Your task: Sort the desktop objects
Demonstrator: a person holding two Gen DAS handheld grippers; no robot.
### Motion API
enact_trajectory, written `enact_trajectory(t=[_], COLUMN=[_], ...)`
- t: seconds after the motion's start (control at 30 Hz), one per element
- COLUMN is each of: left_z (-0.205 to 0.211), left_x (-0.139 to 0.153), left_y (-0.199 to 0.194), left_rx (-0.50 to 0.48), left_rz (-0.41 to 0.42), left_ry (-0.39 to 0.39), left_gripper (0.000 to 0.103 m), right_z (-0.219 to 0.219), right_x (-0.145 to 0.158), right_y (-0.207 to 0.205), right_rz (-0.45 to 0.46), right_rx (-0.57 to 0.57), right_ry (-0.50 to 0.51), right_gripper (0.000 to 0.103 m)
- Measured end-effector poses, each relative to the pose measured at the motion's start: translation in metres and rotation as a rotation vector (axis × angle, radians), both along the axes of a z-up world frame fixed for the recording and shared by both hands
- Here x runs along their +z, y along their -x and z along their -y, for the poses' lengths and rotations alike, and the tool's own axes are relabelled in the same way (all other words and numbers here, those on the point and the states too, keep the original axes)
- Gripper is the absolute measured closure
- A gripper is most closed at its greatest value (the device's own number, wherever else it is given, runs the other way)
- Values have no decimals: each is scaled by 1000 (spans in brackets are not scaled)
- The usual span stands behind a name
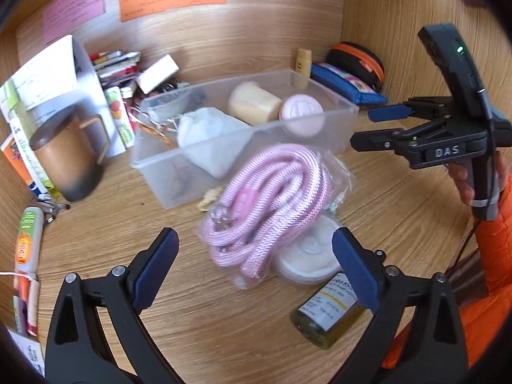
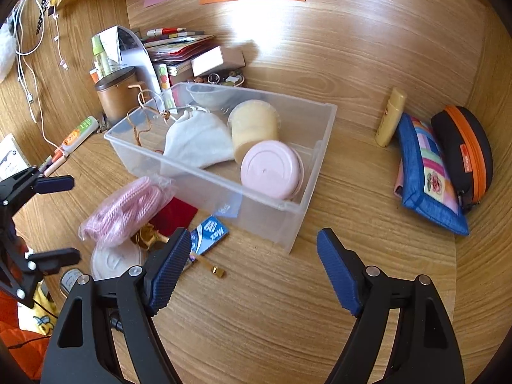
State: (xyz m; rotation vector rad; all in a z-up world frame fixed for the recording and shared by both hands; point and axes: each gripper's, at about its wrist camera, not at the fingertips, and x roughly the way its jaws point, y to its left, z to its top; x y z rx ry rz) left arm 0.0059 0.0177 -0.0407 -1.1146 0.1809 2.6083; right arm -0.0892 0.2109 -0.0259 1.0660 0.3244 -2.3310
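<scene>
Left wrist view first: my left gripper [image 1: 256, 268] has its jaws spread wide over the wooden desk [image 1: 224, 336], pinching nothing. Right between and just beyond its blue pads sits the bagged pink cord [image 1: 268, 198], a coiled bundle in clear plastic, lying just in front of the clear plastic bin [image 1: 320, 128]. Beside the cord, toward the right pad, there's a round white compact [image 1: 307, 256], and a small bottle of yellow liquid [image 1: 326, 316] lies on its side, partly behind that pad. Inside the bin I see a white cloth pouch [image 1: 208, 137], a cream jar [image 1: 256, 102] and a pink round lid [image 1: 300, 118]. Left of the bin stands a brown mug [image 1: 67, 156]. My right gripper [image 1: 364, 128] hovers to the right of the bin, held by a hand [image 1: 467, 179] in an orange sleeve [image 1: 492, 249].

Right wrist view now: my right gripper [image 2: 256, 256] is spread too, empty, over bare desk just in front of the bin's [image 2: 288, 224] near corner. The pink cord [image 2: 124, 208] lies left of the bin, next to my left finger. A blue patchwork pouch [image 2: 425, 176] and a black-and-orange case [image 2: 464, 150] rest well right of the bin.
</scene>
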Motion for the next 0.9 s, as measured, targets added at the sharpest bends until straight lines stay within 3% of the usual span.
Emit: enact_trajectory(t=[0.43,0.73,0.9], left_z=[2,14,43], left_x=[-18,-10,-8], left_y=[43,41,44], left_rx=[68,108,188], left_rz=[71,7,-4], left_ry=[-74,-57,-63], left_gripper=[5,5,5], right_z=[-3,8,14], right_x=[-29,-36,-34], right_y=[-11,-8,-11], right_rz=[59,89,90], right_rx=[2,20,37], right_ry=[-16,-19,-19], right_gripper=[25,25,25])
